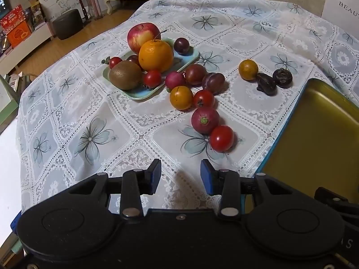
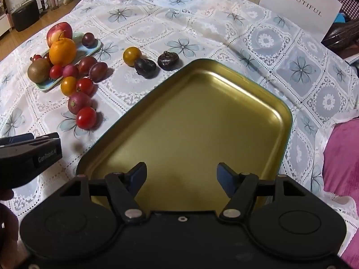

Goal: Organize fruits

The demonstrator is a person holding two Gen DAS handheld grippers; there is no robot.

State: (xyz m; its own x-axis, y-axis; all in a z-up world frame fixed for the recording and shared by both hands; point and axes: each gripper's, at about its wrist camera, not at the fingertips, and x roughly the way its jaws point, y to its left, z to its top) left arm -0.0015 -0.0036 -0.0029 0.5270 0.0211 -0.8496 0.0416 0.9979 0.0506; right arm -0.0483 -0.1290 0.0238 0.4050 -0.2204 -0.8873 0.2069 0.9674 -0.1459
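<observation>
A light green plate (image 1: 186, 61) holds an apple (image 1: 141, 35), an orange (image 1: 156, 55), a kiwi (image 1: 125, 75), a plum (image 1: 181, 46) and small red tomatoes. Several loose fruits lie on the cloth beside it: a red tomato (image 1: 221, 138), a radish-like red fruit (image 1: 204, 120), a yellow tomato (image 1: 181, 97) and dark water chestnuts (image 1: 282, 77). A gold tray (image 2: 202, 121) lies empty at the right. My left gripper (image 1: 180, 177) is open above the cloth, short of the red tomato. My right gripper (image 2: 181, 179) is open over the tray's near end.
The lace tablecloth (image 1: 89, 112) covers the round table. A white card reading BEAUTIFUL (image 2: 300, 2) stands at the back right. A pink cushion (image 2: 343, 157) lies off the table's right edge. The left gripper's body (image 2: 29, 154) shows at the right wrist view's left edge.
</observation>
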